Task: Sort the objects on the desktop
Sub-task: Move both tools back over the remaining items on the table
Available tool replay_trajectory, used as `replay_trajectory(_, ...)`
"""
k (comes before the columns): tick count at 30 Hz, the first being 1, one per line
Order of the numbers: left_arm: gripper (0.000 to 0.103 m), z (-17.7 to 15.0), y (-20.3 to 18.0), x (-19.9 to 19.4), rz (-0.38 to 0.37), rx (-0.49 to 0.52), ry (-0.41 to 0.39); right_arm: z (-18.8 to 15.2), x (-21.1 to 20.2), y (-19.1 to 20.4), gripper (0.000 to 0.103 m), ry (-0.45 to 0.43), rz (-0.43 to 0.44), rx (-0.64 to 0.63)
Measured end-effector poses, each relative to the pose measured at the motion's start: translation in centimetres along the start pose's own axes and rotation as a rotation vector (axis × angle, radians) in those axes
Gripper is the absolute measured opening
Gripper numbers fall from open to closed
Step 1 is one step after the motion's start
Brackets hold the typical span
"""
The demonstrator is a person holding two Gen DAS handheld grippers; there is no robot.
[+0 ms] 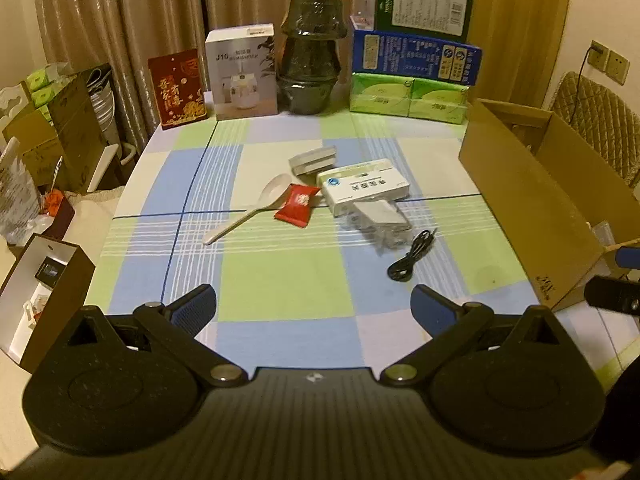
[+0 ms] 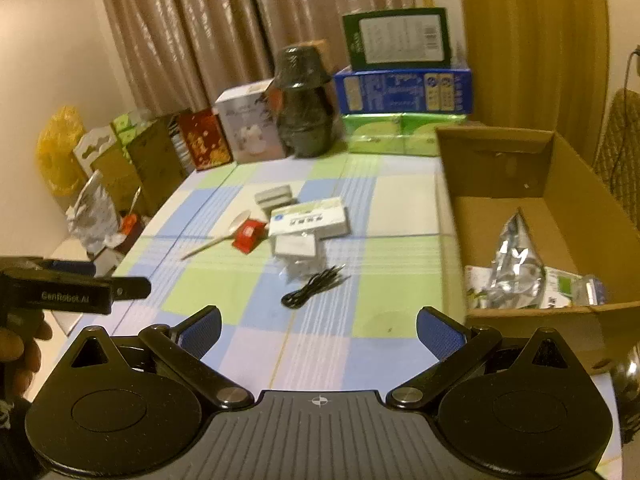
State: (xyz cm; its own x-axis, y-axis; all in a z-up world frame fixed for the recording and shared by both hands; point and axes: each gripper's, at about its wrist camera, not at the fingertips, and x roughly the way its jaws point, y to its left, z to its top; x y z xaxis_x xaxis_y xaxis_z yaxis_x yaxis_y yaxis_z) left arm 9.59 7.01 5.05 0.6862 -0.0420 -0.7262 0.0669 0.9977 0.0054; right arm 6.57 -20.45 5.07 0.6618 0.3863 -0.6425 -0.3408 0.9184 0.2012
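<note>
Hovering over the near edge of the checked tabletop, the left tool and the right tool both stand spread wide with nothing between their blue pads. At mid-tabletop lie a white spoon, a red packet touching its bowl, a white box, a clear-bagged white charger and a coiled black cable. A cardboard box at the right edge holds a silver pouch.

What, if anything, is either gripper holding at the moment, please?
Nothing is held. The left gripper and right gripper both hover open over the table, fingers apart with nothing between them.
</note>
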Motion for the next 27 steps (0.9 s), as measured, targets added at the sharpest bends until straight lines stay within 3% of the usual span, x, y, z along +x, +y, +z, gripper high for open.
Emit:
replay_trajectory(17,0.102,-0.1,2.3,6.8,-0.009,-0.019,0.042,-1.4,8.4,0.4,0.100,0.068,0.008,-0.003)
replay_trajectory(27,0.102,0.7,3.4,12.6,-0.005,-0.056,0.061,-1.4,15.3,0.5,0.064,0.082,0.001,0.027)
